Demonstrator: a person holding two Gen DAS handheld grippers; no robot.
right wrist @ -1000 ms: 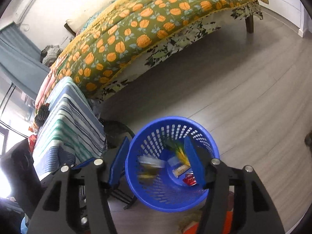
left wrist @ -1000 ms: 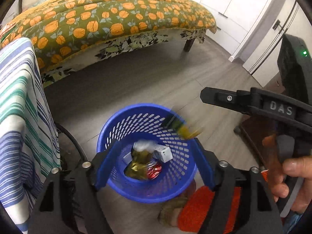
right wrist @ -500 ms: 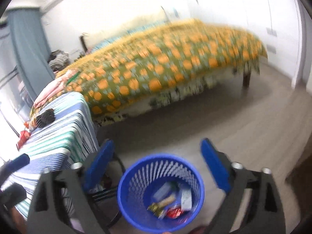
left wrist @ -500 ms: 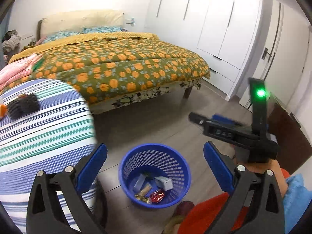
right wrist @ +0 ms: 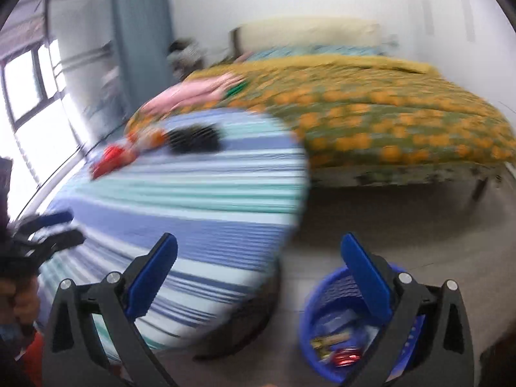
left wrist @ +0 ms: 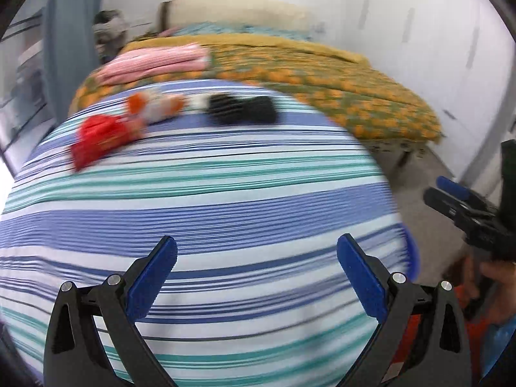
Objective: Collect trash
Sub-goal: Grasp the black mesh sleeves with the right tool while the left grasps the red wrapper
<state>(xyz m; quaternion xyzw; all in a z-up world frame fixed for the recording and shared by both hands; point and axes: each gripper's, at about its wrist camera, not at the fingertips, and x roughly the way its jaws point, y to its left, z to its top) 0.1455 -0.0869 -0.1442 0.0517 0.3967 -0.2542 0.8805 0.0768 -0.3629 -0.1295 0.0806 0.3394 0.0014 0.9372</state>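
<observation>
While both grippers gape empty, striped tablecloth (left wrist: 225, 200) beside bed (right wrist: 387, 122), basket (right wrist: 309, 316) below.

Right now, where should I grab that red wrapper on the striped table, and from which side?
Grip the red wrapper at its raised, crumpled middle, coming from above with the open left gripper. It lies low on the striped cloth and other items crowd its far side. Blur hides finer detail.

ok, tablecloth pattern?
Horizontal stripes in blue, teal and white on the tablecloth; clearest in the left wrist view, despite motion blur.
</observation>
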